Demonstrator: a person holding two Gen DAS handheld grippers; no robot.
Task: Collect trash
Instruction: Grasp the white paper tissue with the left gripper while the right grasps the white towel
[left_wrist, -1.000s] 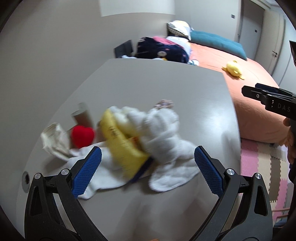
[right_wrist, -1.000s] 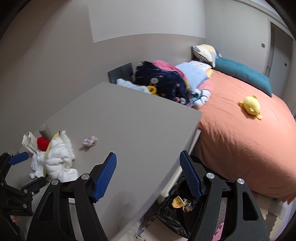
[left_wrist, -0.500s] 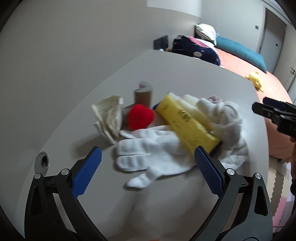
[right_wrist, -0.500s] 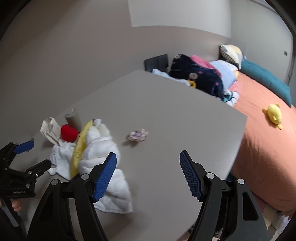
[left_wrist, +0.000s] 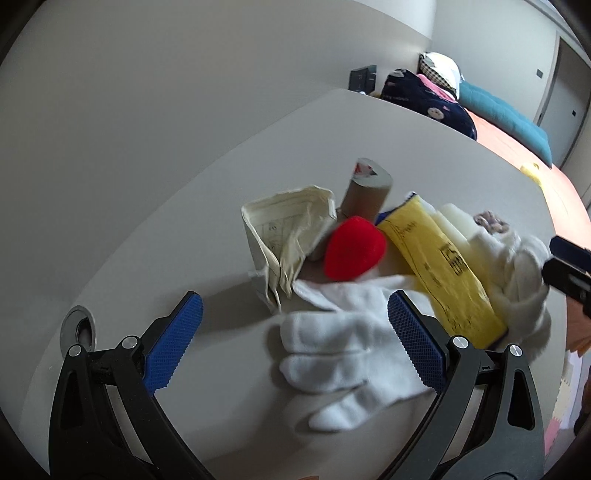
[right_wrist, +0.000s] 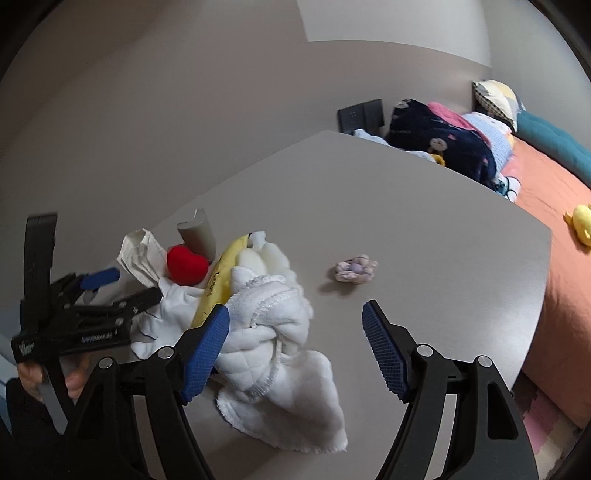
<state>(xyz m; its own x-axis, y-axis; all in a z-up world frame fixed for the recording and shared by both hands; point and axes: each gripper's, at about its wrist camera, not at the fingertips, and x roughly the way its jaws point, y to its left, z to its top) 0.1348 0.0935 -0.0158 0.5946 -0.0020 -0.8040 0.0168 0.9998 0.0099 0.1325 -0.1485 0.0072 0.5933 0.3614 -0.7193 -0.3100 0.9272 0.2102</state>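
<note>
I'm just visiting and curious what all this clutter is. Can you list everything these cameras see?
Table: one, grey, centre.
Glove: one, white, pile front.
Packet: one, yellow, on pile.
Heart: one, red, mid-pile.
Paper: one, cream, crumpled, pile's left.
Tube: one, grey, behind heart.
Cloth: one, white, pile's right.
Wad: one, purplish, alone on table.
Bed: one, orange, right.
Left gripper: open.
Right gripper: open.

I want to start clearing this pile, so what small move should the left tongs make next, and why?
Probably ease the left tongs forward and slightly left, toward the crumpled paper. They are open and empty, the white glove lies between their tips, and the paper sits just beyond at the pile's near edge.
</note>
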